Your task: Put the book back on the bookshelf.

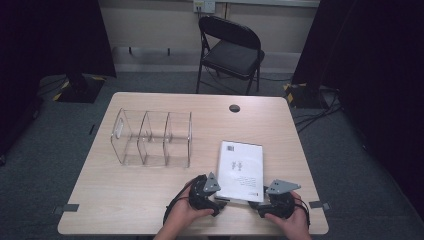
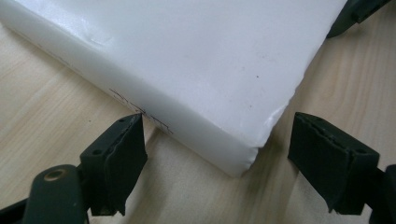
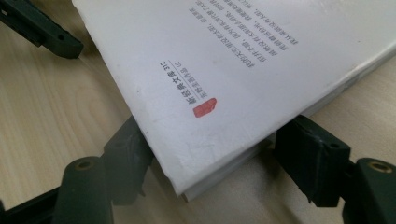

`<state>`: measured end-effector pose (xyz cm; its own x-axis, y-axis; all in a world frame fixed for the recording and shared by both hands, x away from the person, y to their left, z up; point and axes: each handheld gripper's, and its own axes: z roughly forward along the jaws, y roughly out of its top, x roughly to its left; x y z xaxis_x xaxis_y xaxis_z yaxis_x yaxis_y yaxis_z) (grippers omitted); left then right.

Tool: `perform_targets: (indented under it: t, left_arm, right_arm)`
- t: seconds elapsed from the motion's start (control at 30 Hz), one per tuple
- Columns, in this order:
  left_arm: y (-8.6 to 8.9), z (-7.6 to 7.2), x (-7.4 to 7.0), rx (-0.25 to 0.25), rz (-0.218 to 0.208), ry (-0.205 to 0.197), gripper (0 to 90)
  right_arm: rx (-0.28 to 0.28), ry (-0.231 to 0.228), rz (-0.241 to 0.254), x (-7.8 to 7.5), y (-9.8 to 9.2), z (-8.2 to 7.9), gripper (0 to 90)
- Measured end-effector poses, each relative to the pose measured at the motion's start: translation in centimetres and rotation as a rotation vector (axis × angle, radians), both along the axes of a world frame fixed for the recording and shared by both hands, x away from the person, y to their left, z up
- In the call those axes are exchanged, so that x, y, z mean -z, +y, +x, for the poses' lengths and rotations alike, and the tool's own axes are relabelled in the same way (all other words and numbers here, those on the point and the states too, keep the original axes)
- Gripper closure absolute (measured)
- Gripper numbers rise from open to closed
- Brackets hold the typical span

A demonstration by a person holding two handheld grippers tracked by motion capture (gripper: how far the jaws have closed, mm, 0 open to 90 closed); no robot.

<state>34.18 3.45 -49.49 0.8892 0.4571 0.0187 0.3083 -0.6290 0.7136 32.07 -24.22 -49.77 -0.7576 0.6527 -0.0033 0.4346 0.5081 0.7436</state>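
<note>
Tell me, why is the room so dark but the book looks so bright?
In the high view, light falls on the table while the black curtains stay dark; in the left gripper view the white book glares almost blank; in the right gripper view its print blurs toward the top.

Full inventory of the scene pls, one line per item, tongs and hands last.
book: 1, white cover, near right of table, lying flat
clear organiser: 1, transparent, three compartments, left of centre on table
table: 1, light wood, with a dark round port near far edge
folding chair: 1, black, beyond the table
left tongs: 1, black, at book's near left corner, pads astride the corner, not pressing
right tongs: 1, black, at book's near right corner, not clamped
hands: 2, at near edge, one on each tongs
</note>
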Motion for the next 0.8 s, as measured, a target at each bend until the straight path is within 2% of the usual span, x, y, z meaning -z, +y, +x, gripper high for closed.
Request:
perform_targets:
  t: [0.1,0.17,0.27,0.47,0.5,0.57,0.6,0.63,0.67,0.7,0.73,0.8]
  left_arm:
    - [-0.3,0.1,-0.3,-0.011,0.034,0.005,18.8]
    - [-0.5,0.0,-0.3,-0.022,0.029,0.006,18.9]
    - [-0.5,0.1,-0.4,-0.02,0.044,0.008,18.8]
    - [-0.7,0.0,-0.5,-0.041,0.05,0.011,18.3]
    - [-0.7,0.1,-0.6,-0.042,0.064,0.017,18.2]
    - [-0.8,0.0,-0.5,-0.043,0.059,0.017,18.2]
    - [-0.7,0.1,-0.6,-0.044,0.063,0.017,18.2]
    - [-0.8,0.0,-0.5,-0.048,0.059,0.018,18.1]
    - [-0.8,0.1,-0.5,-0.047,0.058,0.015,18.0]
    - [-0.7,0.0,-0.4,-0.049,0.047,0.012,18.0]
    - [-0.7,0.0,-0.4,-0.049,0.049,-0.002,17.9]
    - [-0.6,-0.2,-0.5,-0.035,0.065,-0.056,18.3]
  right_arm:
    - [0.008,0.013,-0.008,-0.2,0.2,0.0,30.8]
    - [0.003,0.018,-0.017,-0.3,0.2,0.1,31.4]
    - [0.004,0.024,-0.019,-0.5,0.3,0.1,33.5]
    - [-0.004,0.011,-0.023,-0.8,0.4,0.0,35.7]
    - [-0.007,0.01,-0.009,-0.9,0.3,0.0,38.1]
    - [-0.014,-0.016,0.002,-1.2,0.3,-0.2,41.1]
    - [-0.025,-0.027,0.019,-1.5,0.3,-0.2,45.0]
    - [-0.034,-0.031,0.043,-1.8,0.3,-0.3,52.8]
    - [-0.053,-0.032,0.07,-2.1,0.3,-0.4,57.0]
    - [-0.056,-0.043,0.062,-2.3,0.5,-0.5,56.9]
    - [-0.057,-0.041,0.034,-2.4,0.7,-0.5,56.7]
    - [-0.062,-0.043,0.025,-2.2,0.7,-0.4,56.7]
